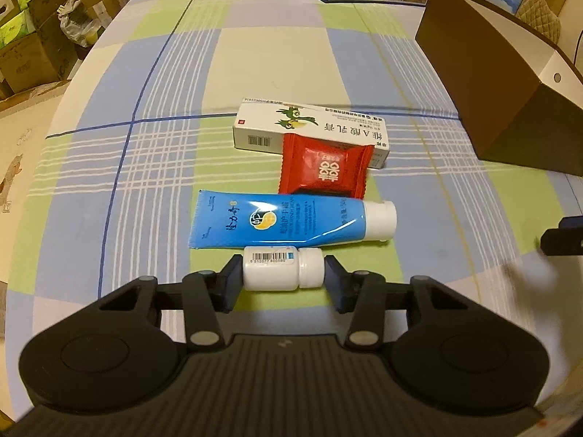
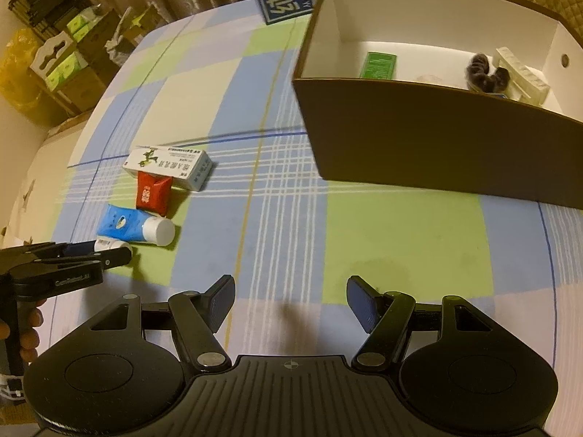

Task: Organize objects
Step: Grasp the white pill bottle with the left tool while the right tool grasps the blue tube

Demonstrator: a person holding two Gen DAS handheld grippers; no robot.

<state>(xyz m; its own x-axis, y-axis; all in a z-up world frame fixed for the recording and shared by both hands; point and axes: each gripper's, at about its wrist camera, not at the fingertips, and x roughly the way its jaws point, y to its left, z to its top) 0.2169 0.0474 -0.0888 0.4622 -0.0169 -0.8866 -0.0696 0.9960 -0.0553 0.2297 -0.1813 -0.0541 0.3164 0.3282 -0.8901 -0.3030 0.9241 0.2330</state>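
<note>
The small white bottle (image 1: pixel 282 268) lies on its side nearest the lens, between the fingers of the left tool (image 1: pixel 280 276), just beside the blue tube (image 1: pixel 284 224) on the checked tabletop (image 1: pixel 284 62). Its jaws stand apart, the left pad touching or nearly touching the bottle's base, the right pad a little off the cap. To grip well, I judge it should close squarely end to end, then lift clear of the tube. The left tool reaches in low and level. The right tool (image 2: pixel 289 304) hovers spread and empty, facing the brown box (image 2: pixel 430 138)
</note>
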